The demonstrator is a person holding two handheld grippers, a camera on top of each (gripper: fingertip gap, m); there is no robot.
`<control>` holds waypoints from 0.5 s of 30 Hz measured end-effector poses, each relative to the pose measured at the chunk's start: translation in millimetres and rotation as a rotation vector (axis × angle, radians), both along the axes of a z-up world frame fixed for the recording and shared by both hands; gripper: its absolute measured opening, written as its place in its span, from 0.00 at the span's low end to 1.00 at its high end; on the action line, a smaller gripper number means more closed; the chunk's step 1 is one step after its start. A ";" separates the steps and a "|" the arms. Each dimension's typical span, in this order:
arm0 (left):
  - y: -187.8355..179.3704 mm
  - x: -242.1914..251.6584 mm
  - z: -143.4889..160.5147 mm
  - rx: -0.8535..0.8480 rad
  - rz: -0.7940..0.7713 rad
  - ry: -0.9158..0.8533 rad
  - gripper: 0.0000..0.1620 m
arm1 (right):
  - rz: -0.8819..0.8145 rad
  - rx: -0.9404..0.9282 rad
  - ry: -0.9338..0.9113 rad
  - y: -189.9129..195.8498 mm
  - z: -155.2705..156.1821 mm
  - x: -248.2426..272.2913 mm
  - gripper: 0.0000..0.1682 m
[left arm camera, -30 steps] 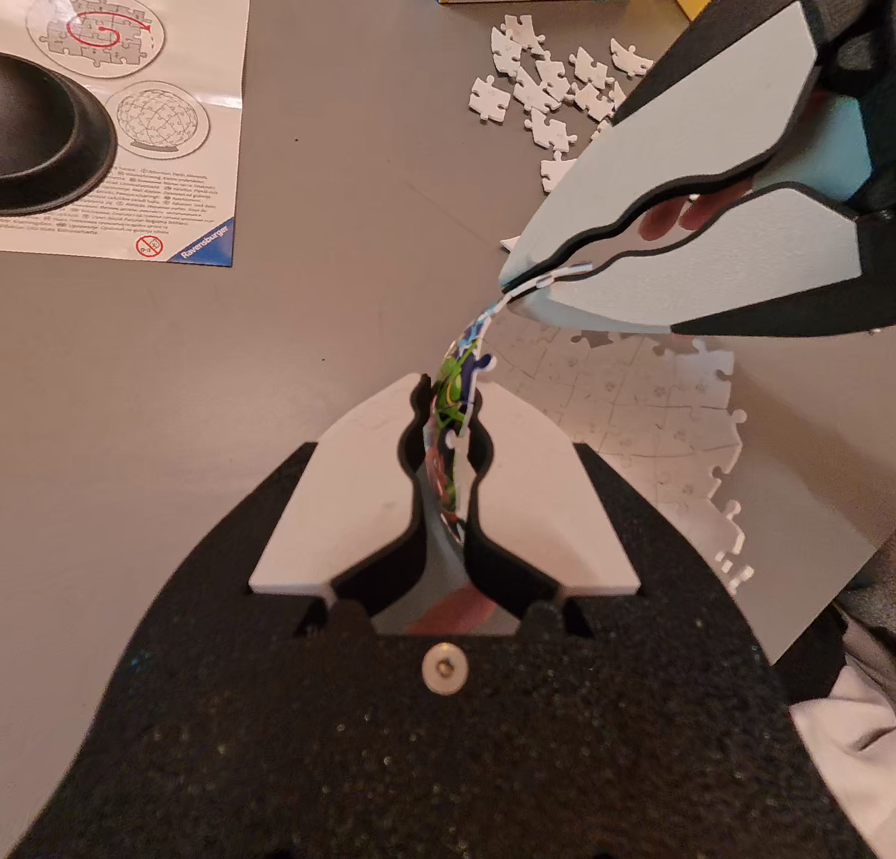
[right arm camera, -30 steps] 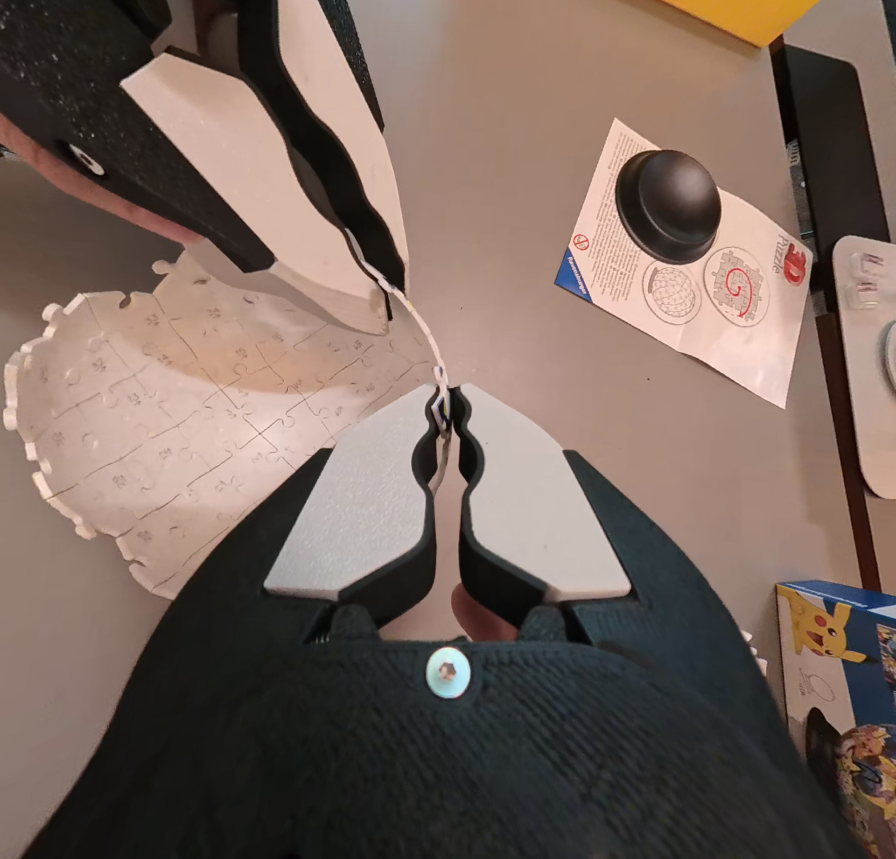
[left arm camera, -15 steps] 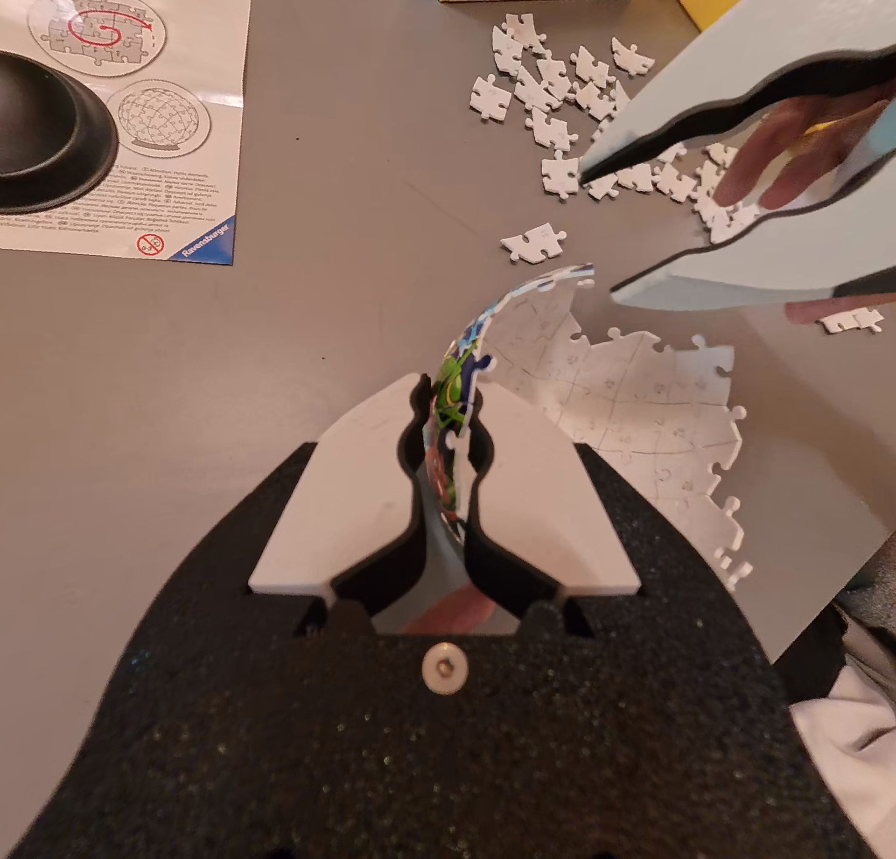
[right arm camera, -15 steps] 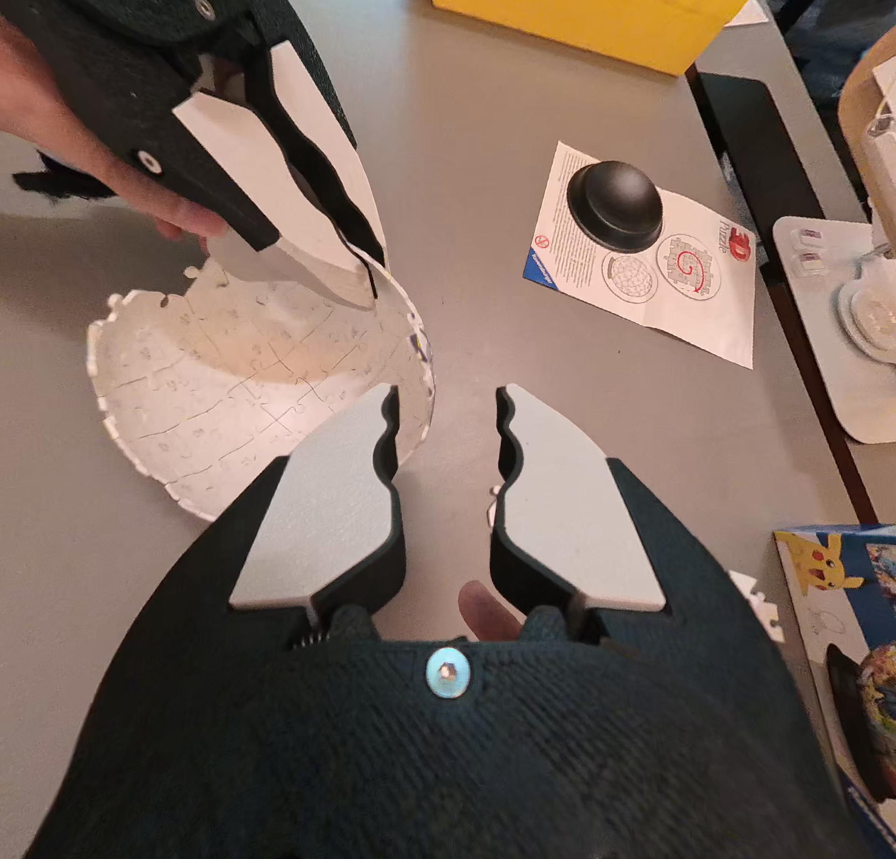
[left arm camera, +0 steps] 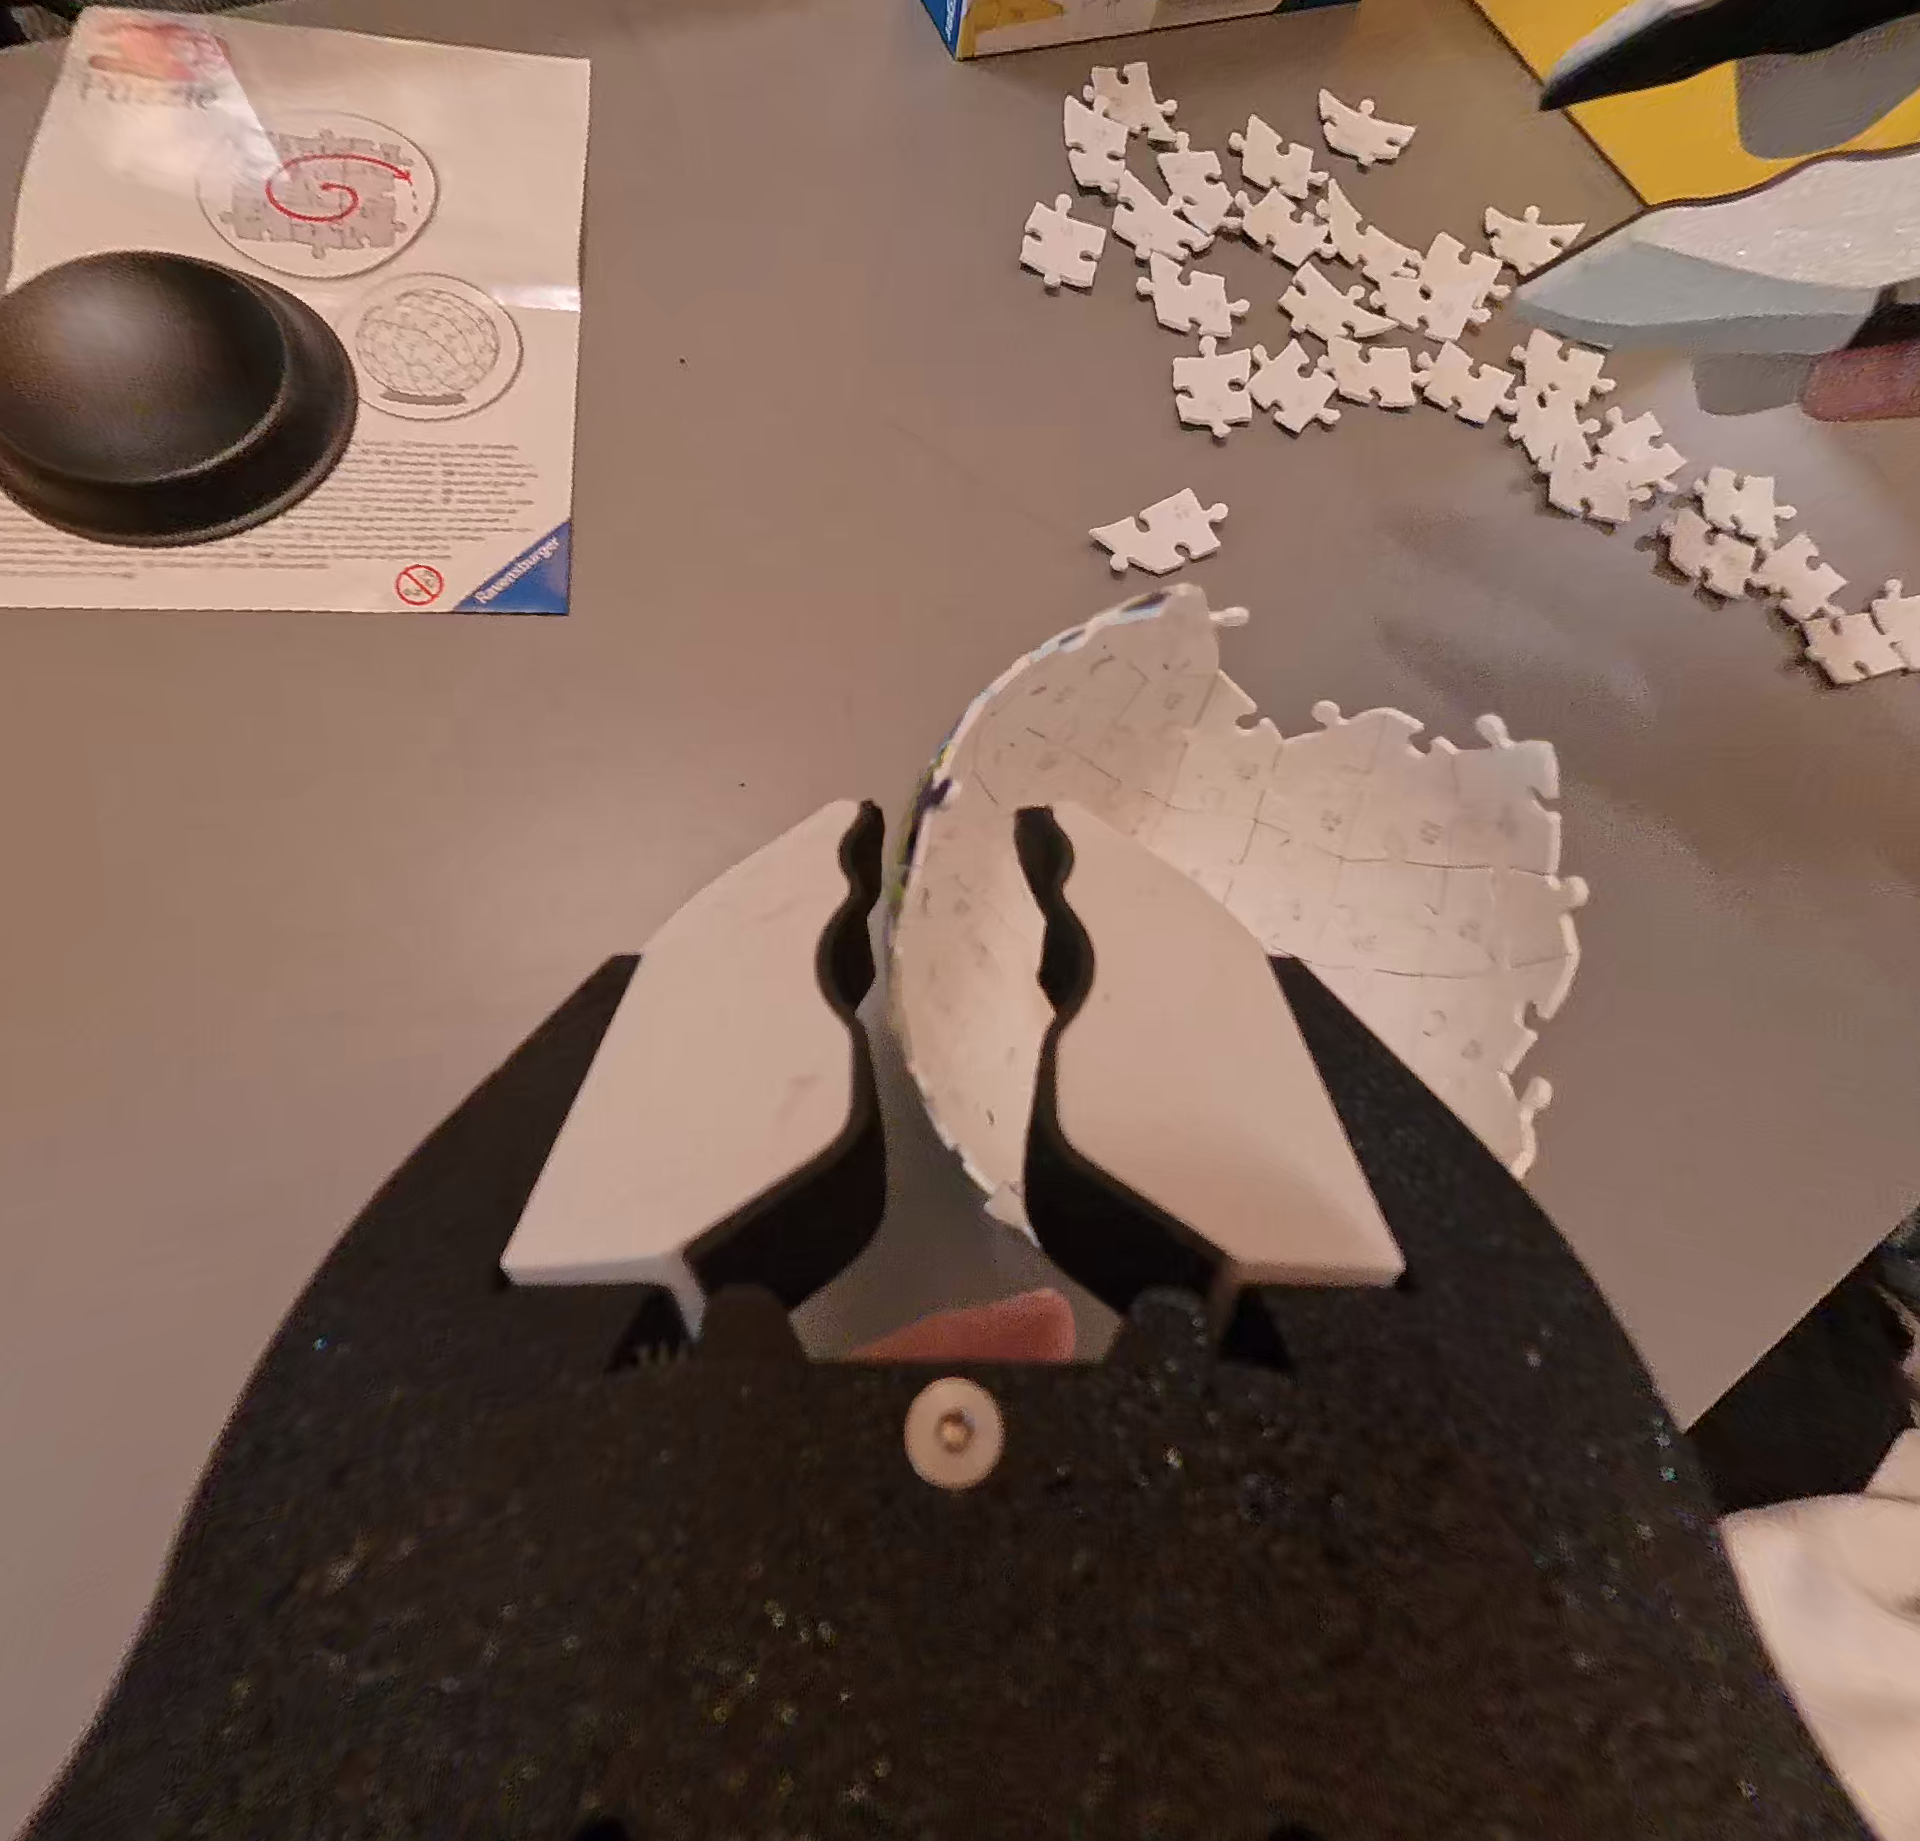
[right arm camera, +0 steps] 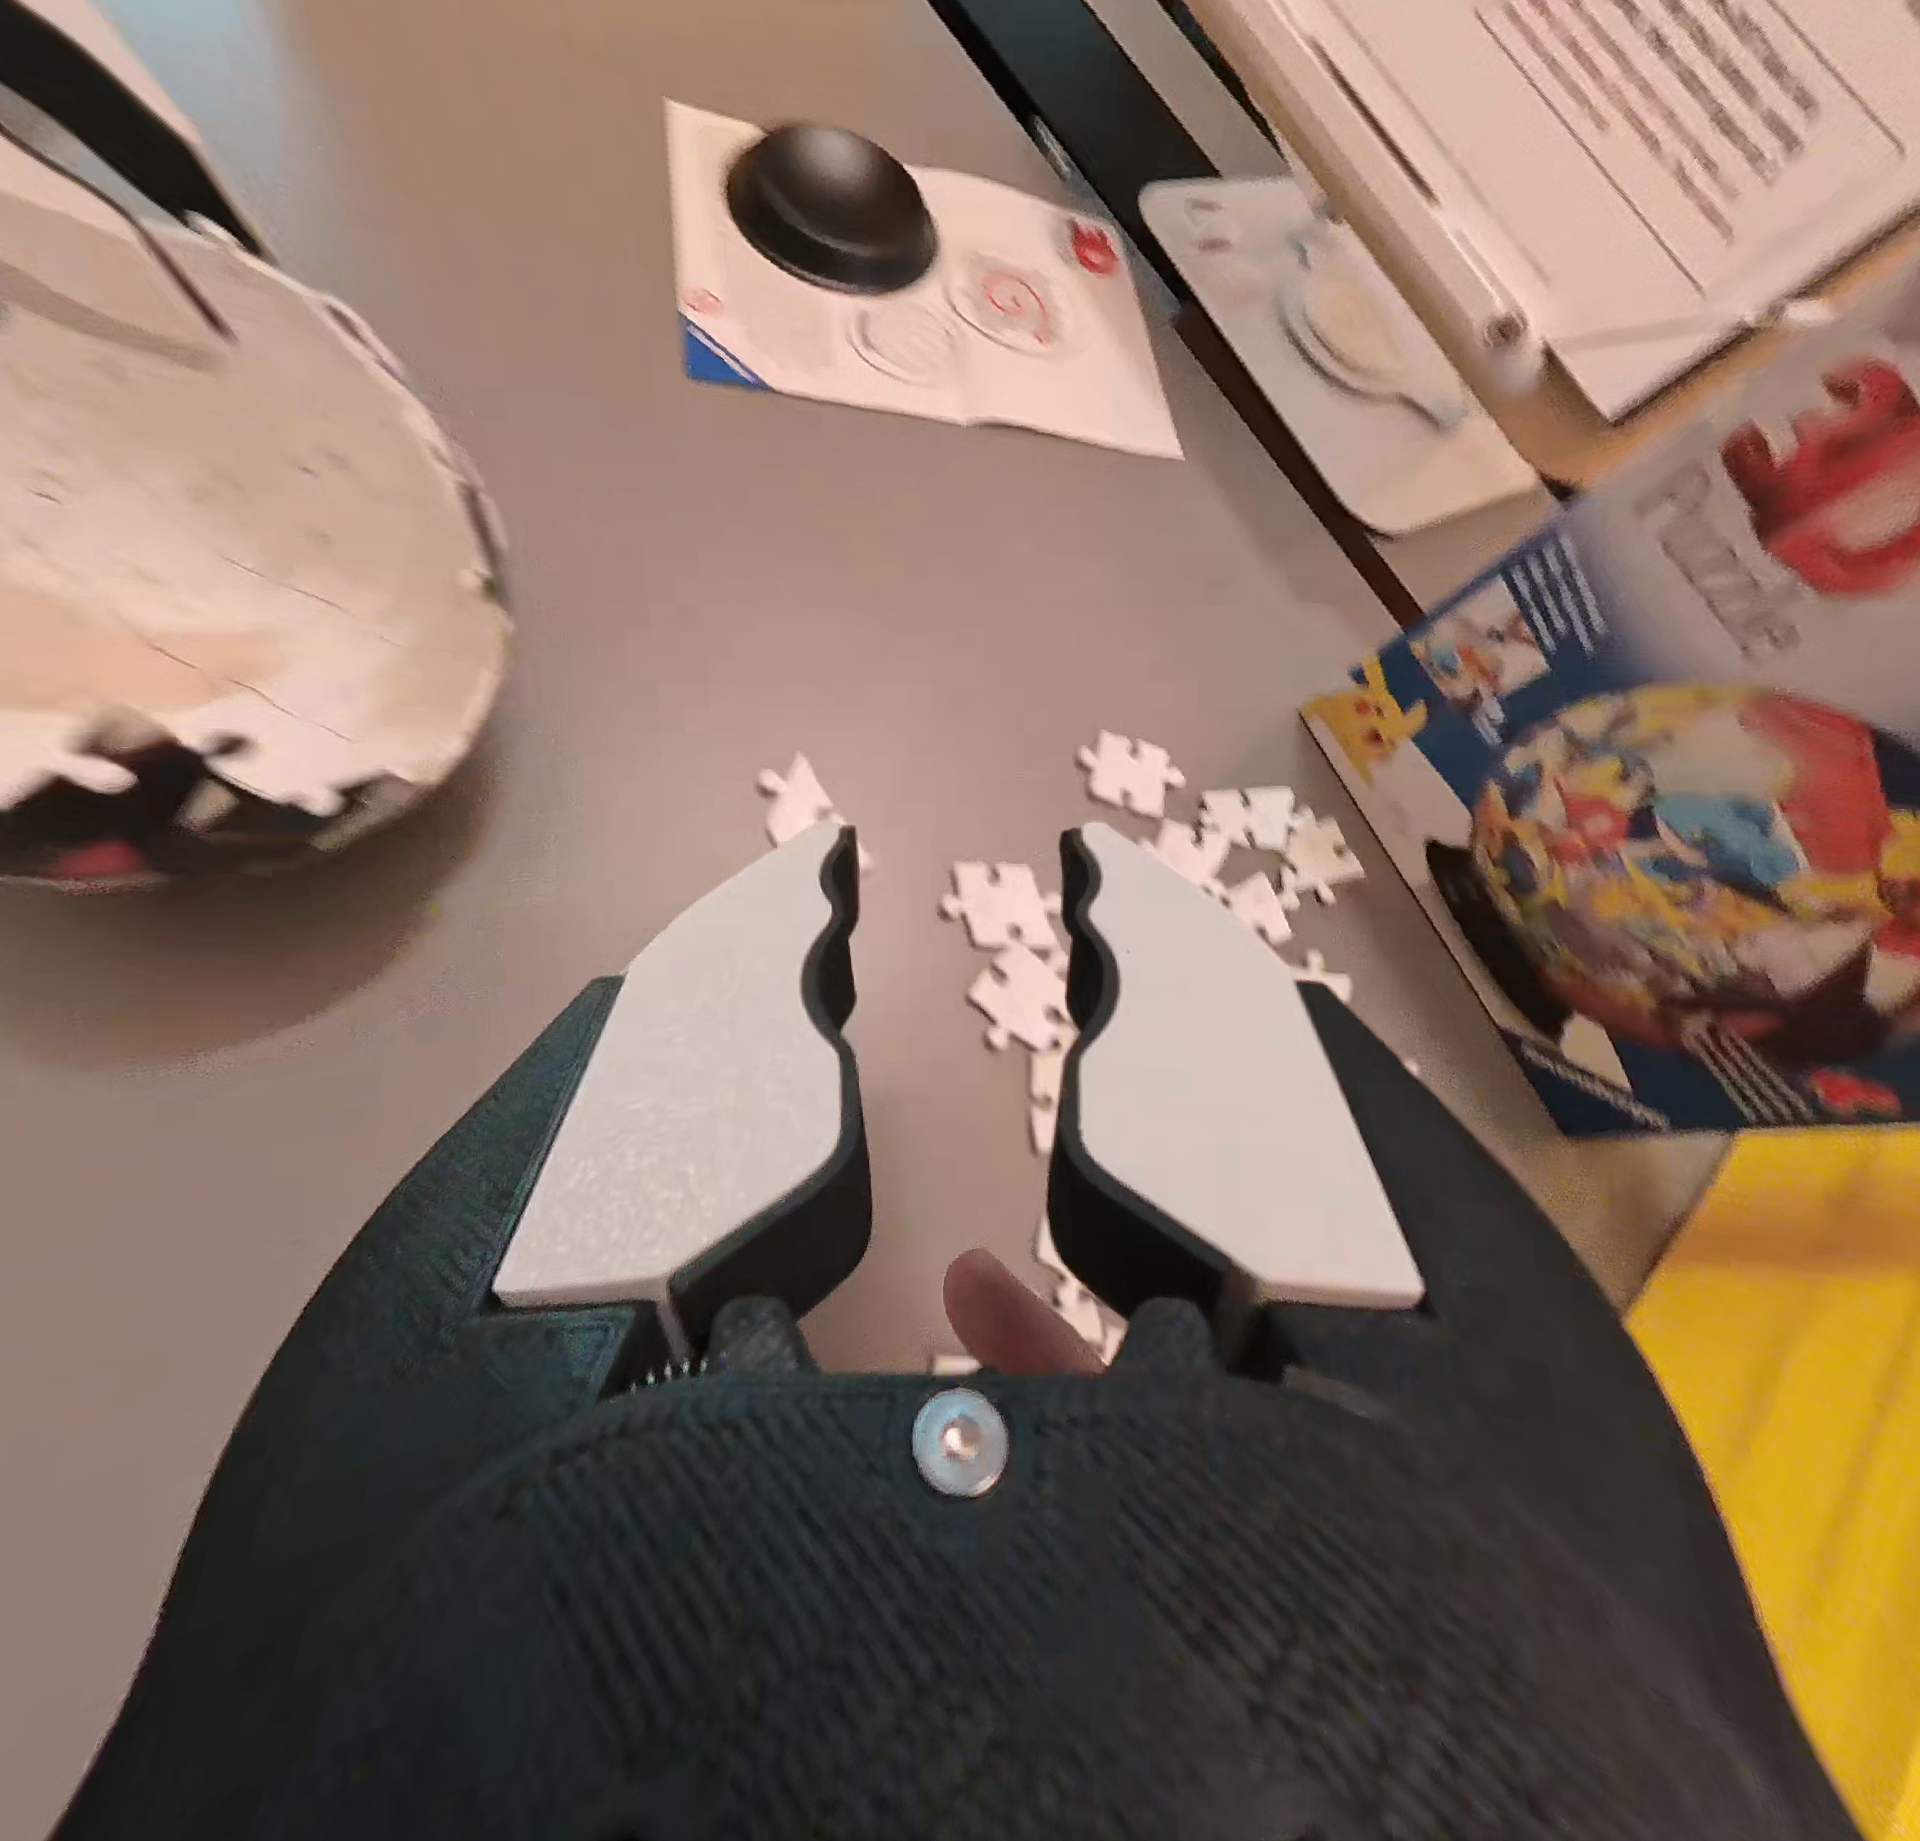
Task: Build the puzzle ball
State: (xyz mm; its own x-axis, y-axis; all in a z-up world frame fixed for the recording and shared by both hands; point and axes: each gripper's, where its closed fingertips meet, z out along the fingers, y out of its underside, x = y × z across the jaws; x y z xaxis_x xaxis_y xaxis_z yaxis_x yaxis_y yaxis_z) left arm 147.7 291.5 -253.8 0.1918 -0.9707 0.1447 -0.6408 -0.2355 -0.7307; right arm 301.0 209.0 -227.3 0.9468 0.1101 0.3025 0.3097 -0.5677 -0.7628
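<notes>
The half-built puzzle ball shell (left arm camera: 1351,887) is a white bowl of joined pieces, inner side up, on the grey table. My left gripper (left arm camera: 945,825) is open, and the shell's near rim stands loose between its fingers. My right gripper (right arm camera: 956,846) is open and empty, hovering over the loose white puzzle pieces (right arm camera: 1013,908). It also shows at the top right of the left wrist view (left arm camera: 1538,202). The loose pieces (left arm camera: 1351,264) lie scattered beyond the shell, with one single piece (left arm camera: 1158,529) closer to it. The shell (right arm camera: 239,565) shows blurred at the left of the right wrist view.
A black domed stand (left arm camera: 145,389) sits on an instruction leaflet (left arm camera: 468,129) at the far left. The blue puzzle box (right arm camera: 1662,856) and a yellow box (right arm camera: 1818,1376) stand to the right of the loose pieces. The table's edge (left arm camera: 1714,1376) runs near the shell's right side. The single piece (left arm camera: 1158,529) is closer to my right gripper, around 10 cm from its tips; the left tips are 15 cm off.
My right gripper let go of the shell's rim, opened, and swung away to the loose pieces. My left gripper, shut on the rim before, has now opened.
</notes>
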 end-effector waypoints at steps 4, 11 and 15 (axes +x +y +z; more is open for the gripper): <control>4.3 -0.7 9.3 0.029 -0.002 -0.003 0.18 | -0.065 -0.043 0.001 -19.6 -21.5 27.5 0.25; 17.5 6.8 40.8 0.131 -0.016 0.005 0.23 | -0.079 -0.034 0.009 -32.9 -40.8 46.5 0.21; 10.6 36.4 68.8 0.246 -0.147 0.037 0.26 | -0.067 -0.043 0.019 -36.1 -40.6 50.4 0.17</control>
